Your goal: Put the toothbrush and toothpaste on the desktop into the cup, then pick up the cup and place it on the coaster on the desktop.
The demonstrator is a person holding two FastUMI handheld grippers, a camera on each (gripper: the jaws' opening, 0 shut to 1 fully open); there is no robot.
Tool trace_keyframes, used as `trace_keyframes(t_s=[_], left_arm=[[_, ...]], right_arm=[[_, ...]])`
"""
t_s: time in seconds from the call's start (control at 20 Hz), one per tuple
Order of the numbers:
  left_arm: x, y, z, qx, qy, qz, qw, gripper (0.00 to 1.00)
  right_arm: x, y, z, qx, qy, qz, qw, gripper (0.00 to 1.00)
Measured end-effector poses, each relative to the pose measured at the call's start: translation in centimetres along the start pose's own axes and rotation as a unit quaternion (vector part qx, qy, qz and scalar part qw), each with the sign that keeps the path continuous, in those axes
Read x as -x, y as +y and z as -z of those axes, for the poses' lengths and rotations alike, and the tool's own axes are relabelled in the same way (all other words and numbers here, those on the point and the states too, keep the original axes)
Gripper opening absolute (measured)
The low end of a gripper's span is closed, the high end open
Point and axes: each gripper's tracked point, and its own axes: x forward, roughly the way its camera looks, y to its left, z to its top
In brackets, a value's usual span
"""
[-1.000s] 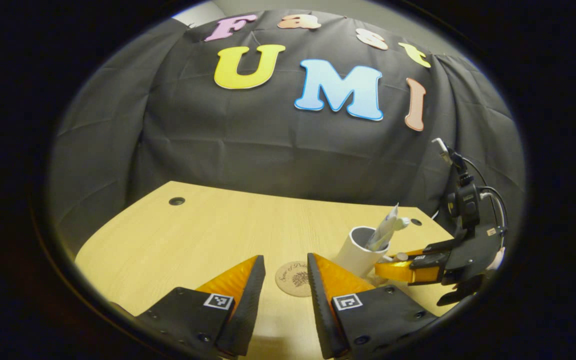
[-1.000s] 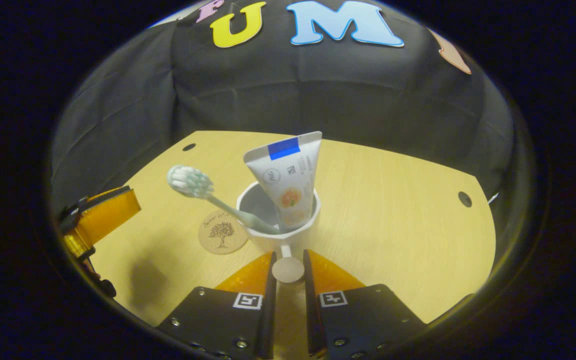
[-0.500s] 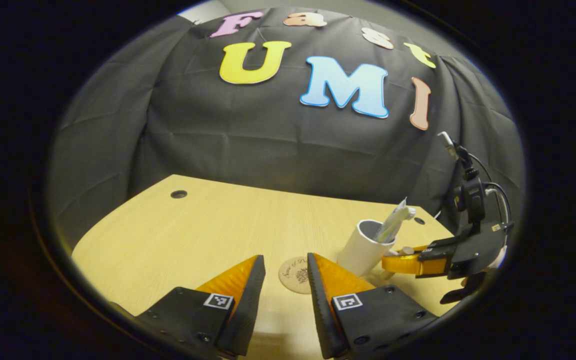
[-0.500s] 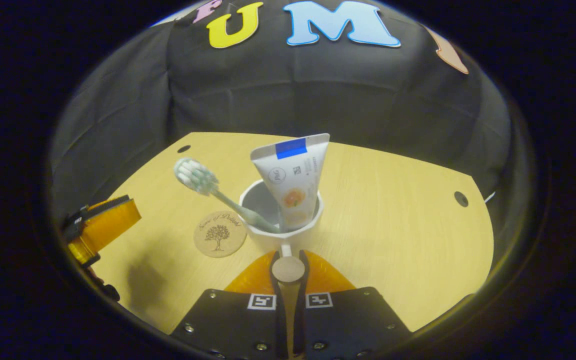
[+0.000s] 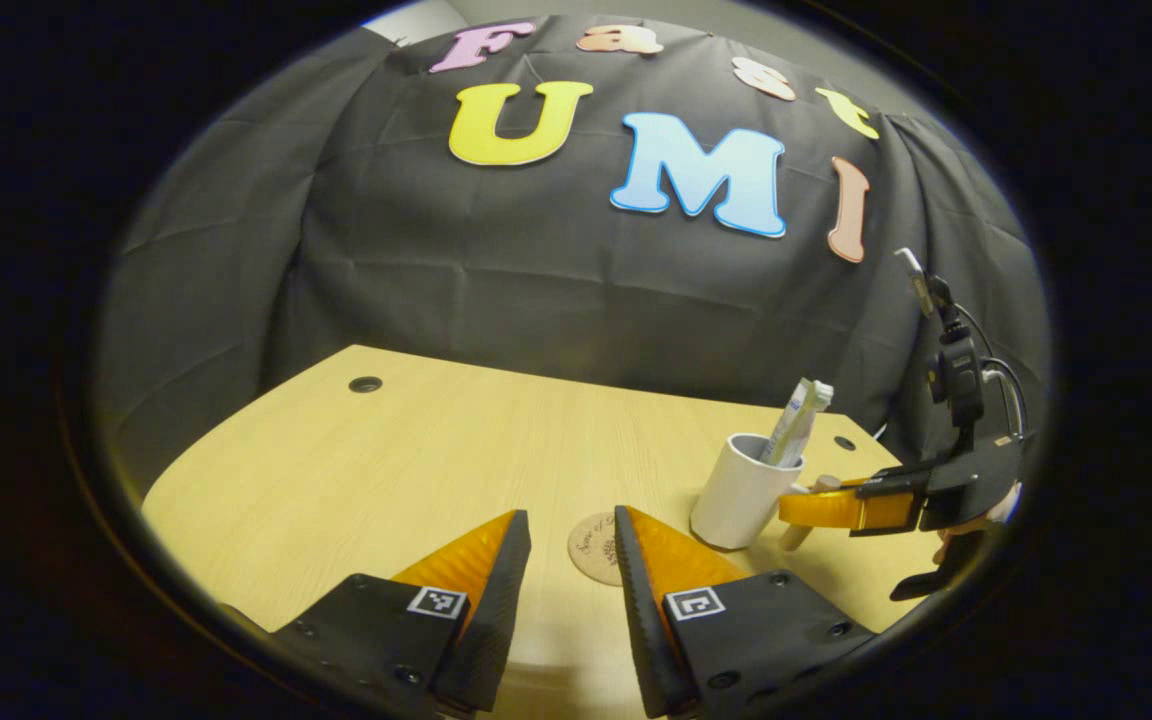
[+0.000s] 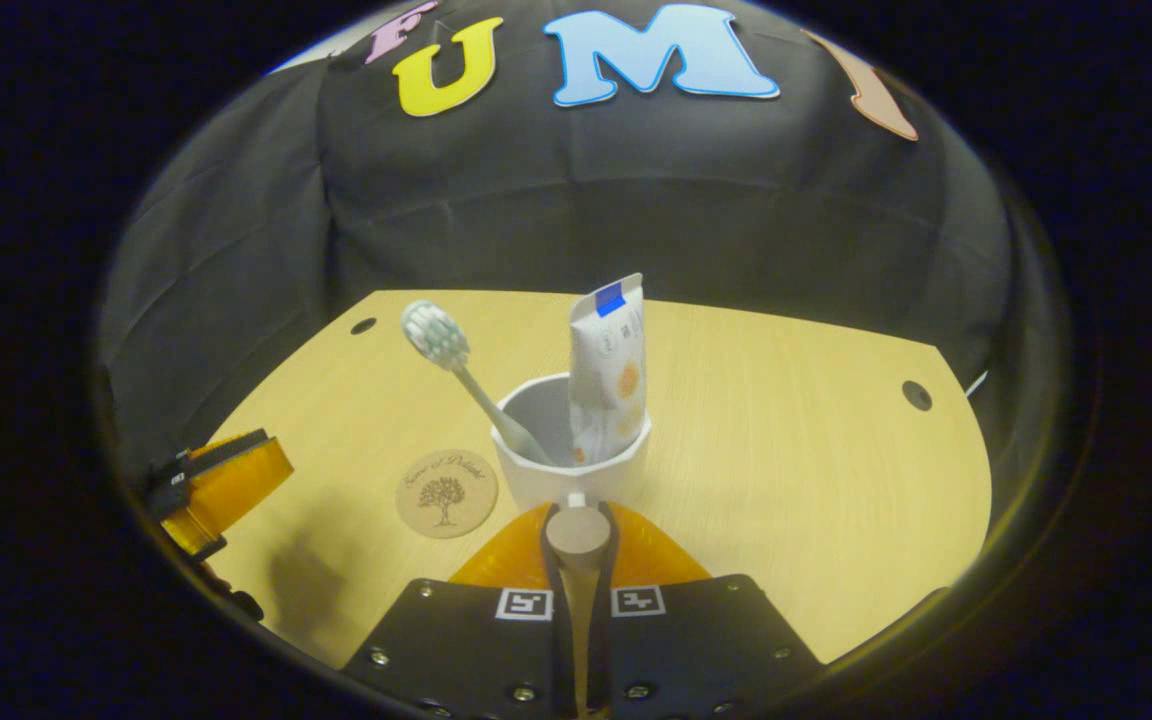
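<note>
Currently we list, in the right gripper view, the right gripper (image 6: 577,520) at bottom centre, its fingers drawn together on the round-ended handle (image 6: 577,530) of the white cup (image 6: 576,465), both pressing it from either side. We note the cup just above the fingertips at the centre of the frame; whether its base rests on the tabletop (image 6: 786,440) we cannot tell. Inside it we record the toothbrush (image 6: 466,385), leaning to the upper left with its bristle head above the rim, and the toothpaste (image 6: 606,365), standing nearly upright against the right side of the cup with its crimped end up. We find the round coaster (image 6: 446,493), printed with a tree, lying flat on the tabletop to the lower left of the cup, close beside it and bare. At the left edge of this view we see part of the left gripper (image 6: 221,490).

Next, in the left gripper view, we enter the left gripper (image 5: 566,560) at bottom centre, its fingers parted with a clear gap and nothing between them. We see the coaster (image 5: 591,548) through that gap, partly hidden by the finger on the right. We place the cup (image 5: 741,492) to the right of centre, with the toothpaste (image 5: 798,422) rising from it, and the right gripper (image 5: 826,505) reaching in from the right edge to the cup's side
</note>
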Motion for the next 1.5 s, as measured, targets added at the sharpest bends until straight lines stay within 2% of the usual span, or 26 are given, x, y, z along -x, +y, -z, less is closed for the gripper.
trace_keyframes(t_s=[0.45, 0.5, 0.55, 0.7, 0.75, 0.85, 1.3, 1.35, 1.5], left_arm=[[0.3, 0.4, 0.2, 0.006, -0.005, -0.005, 1.000, 0.58], [0.3, 0.5, 0.2, 0.006, -0.005, -0.005, 1.000, 0.51], [0.4, 0.5, 0.3, 0.006, -0.006, -0.005, 1.000, 0.58], [0.6, 0.7, 0.5, 0.007, -0.007, -0.007, 1.000, 0.58], [0.6, 0.8, 0.6, 0.008, -0.006, -0.008, 1.000, 0.54], [0.8, 1.0, 0.8, 0.009, -0.007, -0.010, 1.000, 0.58], [1.5, 1.7, 1.7, 0.006, -0.009, -0.013, 1.000, 0.58], [1.6, 1.8, 1.8, 0.006, -0.008, -0.014, 1.000, 0.51], [1.8, 2.1, 2.0, 0.007, -0.007, -0.013, 1.000, 0.51]], right_arm=[[0.1, 0.9, -0.6, 0.004, -0.020, 0.001, 1.000, 0.02], [0.1, 1.0, -0.7, 0.001, -0.023, -0.001, 1.000, 0.02], [0.2, 1.1, -1.0, -0.004, -0.028, -0.001, 1.000, 0.02], [0.3, 1.3, -1.8, -0.008, -0.043, -0.001, 0.999, 0.02], [0.3, 1.4, -1.9, -0.010, -0.044, -0.003, 0.999, 0.02], [0.5, 1.3, -1.9, -0.009, -0.044, -0.002, 0.999, 0.02], [0.3, 3.0, -2.6, -0.035, -0.063, -0.015, 0.997, 0.02], [-0.1, 4.4, -1.4, -0.038, -0.065, -0.015, 0.997, 0.02], [-0.1, 5.9, -1.2, -0.041, -0.070, -0.016, 0.997, 0.02]])
